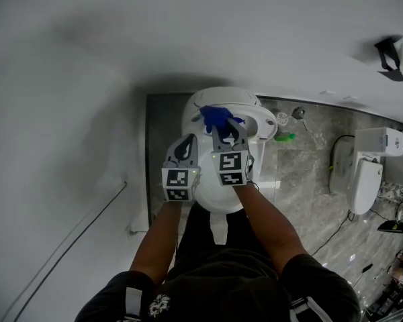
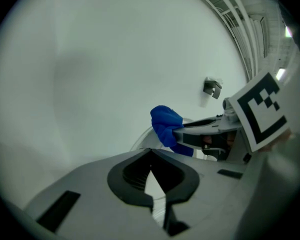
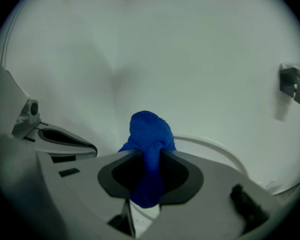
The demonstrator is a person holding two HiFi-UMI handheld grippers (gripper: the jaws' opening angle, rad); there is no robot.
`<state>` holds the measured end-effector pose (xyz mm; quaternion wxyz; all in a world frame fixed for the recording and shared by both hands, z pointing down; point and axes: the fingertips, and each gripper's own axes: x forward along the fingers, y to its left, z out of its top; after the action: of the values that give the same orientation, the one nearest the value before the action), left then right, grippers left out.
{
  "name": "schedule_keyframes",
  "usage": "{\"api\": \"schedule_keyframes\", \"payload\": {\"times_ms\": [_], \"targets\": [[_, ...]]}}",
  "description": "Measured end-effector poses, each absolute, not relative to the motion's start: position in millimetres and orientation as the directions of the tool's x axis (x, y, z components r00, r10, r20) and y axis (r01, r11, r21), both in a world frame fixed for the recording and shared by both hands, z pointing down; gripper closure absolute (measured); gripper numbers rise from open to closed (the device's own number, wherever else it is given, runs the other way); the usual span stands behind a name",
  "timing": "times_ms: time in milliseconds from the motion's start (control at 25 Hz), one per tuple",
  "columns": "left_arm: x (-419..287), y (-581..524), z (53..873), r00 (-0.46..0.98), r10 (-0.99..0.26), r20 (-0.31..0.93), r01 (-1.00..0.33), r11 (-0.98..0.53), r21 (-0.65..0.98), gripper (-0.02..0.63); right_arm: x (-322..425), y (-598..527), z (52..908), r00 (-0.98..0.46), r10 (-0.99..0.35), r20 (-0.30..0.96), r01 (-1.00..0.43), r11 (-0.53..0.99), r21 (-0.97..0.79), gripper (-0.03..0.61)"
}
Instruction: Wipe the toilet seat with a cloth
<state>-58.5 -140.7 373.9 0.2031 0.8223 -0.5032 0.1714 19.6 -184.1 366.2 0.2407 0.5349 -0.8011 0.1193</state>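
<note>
A plain white wall (image 1: 67, 126) closes off the left, with a narrow strip of grey stone floor (image 1: 162, 133) between it and the white oval toilet seat (image 1: 263, 122). Two tongs hang side by side over the bowl. The left tongs (image 1: 186, 143) are pressed together with nothing in them. The right tongs (image 1: 227, 130) are clamped on the one crumpled blue cloth (image 1: 216, 117), over the seat's far rim. Rightward the floor lies open up to a second white toilet (image 1: 364, 183), two toilets in all.
</note>
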Motion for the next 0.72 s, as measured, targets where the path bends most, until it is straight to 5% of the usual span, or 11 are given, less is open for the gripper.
{"api": "schedule_keyframes", "payload": {"times_ms": [720], "targets": [[26,-152,355,0.51,-0.736,0.445,-0.854,-0.497,0.155,0.604,145,-175,368,-0.173,-0.849,0.499,-0.98,0.198,-0.003,0.482]]}}
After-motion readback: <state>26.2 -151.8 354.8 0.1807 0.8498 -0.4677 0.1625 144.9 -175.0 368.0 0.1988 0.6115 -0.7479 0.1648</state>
